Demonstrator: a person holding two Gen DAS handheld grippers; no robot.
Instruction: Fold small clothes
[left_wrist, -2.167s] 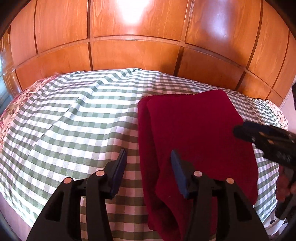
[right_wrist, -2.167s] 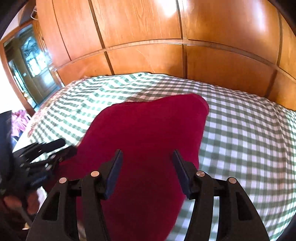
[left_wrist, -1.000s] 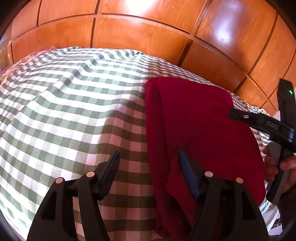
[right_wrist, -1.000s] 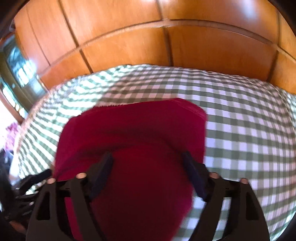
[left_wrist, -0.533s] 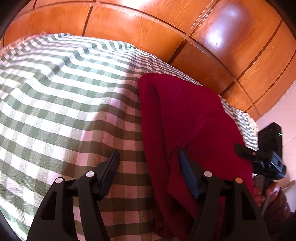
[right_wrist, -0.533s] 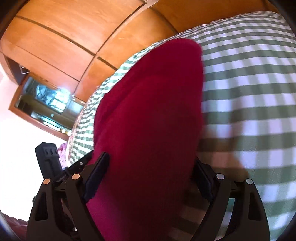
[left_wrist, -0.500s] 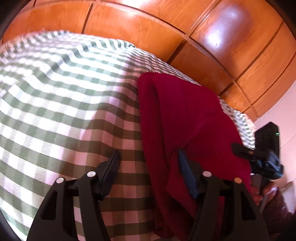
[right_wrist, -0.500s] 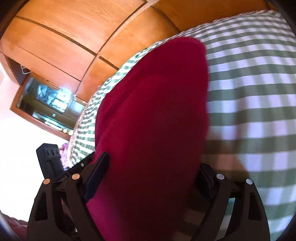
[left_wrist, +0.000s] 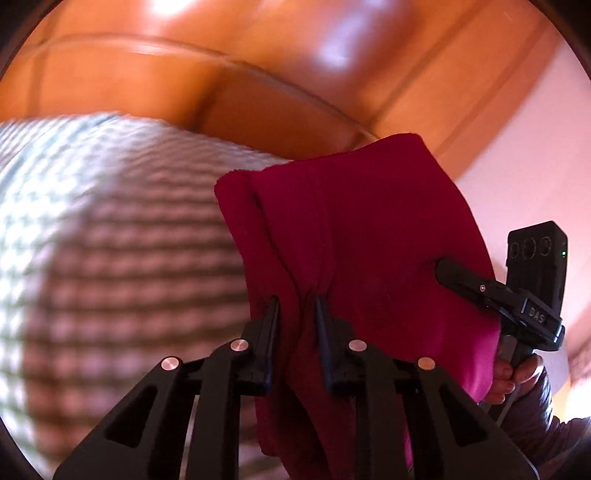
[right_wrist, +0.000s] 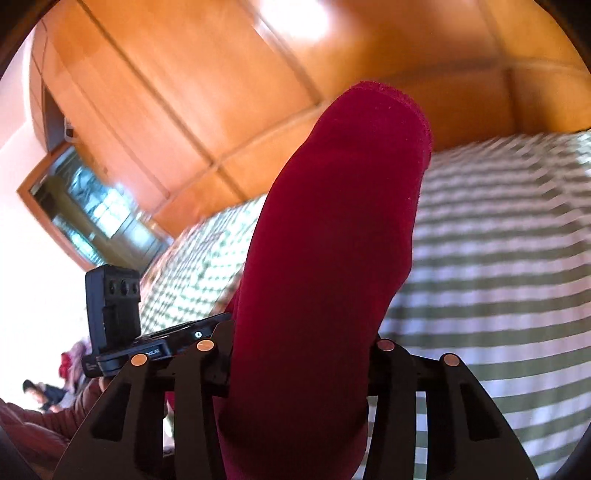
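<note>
A dark red folded garment (left_wrist: 354, 236) is lifted off the green-and-white checked cloth (left_wrist: 110, 240). My left gripper (left_wrist: 295, 306) is shut on its near left edge, with cloth bunched between the fingers. My right gripper (left_wrist: 443, 269) shows at the right of the left wrist view, pinching the garment's right side. In the right wrist view the garment (right_wrist: 332, 240) fills the gap between the right gripper's fingers and hides the fingertips. The left gripper's body (right_wrist: 155, 339) shows at the lower left there.
Wooden wall panels (left_wrist: 258, 55) stand behind the checked cloth (right_wrist: 498, 258). A glazed door or window (right_wrist: 85, 210) is at the left in the right wrist view. A pale wall (left_wrist: 535, 147) is at the right. The background is motion-blurred.
Both grippers have closed on the garment's near edge and lifted it off the cloth. Both views have tilted upward and blurred.
</note>
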